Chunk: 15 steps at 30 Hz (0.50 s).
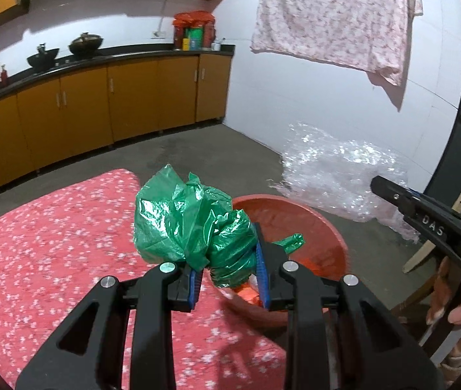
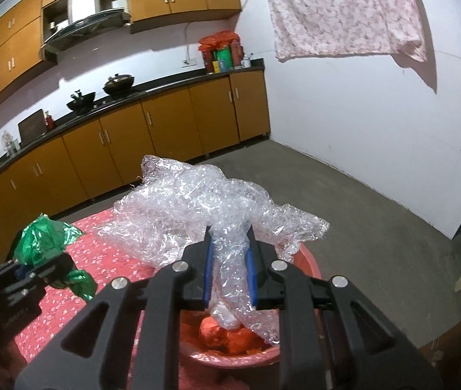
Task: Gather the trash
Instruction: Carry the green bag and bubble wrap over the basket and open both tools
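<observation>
Red basin (image 2: pixel 308 260), perhaps orange scraps (image 2: pixel 230 341)

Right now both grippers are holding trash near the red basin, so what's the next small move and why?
Probably lower the right gripper a little and release the bubble wrap into the red basin. Its pinched end already hangs over the basin's orange scraps, while the left gripper, shut on the crumpled green plastic bag, sits over the near rim and can follow.
</observation>
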Available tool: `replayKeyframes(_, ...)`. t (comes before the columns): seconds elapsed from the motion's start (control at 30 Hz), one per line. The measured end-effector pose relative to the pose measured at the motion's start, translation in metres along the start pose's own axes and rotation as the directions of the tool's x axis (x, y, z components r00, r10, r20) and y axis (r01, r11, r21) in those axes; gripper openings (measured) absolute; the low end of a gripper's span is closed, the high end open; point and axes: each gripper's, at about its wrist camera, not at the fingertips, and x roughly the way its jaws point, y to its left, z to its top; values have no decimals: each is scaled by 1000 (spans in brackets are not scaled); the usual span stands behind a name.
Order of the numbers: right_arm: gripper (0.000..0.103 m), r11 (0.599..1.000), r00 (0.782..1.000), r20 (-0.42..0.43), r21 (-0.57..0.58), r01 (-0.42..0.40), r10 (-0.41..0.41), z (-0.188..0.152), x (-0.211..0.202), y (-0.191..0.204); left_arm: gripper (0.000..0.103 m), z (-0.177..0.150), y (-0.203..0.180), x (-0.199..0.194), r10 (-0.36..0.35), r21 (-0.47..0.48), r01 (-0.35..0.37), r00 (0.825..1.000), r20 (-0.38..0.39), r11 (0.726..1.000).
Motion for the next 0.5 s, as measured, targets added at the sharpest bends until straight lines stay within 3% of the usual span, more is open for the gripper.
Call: replayKeyframes(0.5,18,993,998,-58,111,35,-28,-12,36,-34,28,-7,-37,51,-75,17,77,994,-77,997)
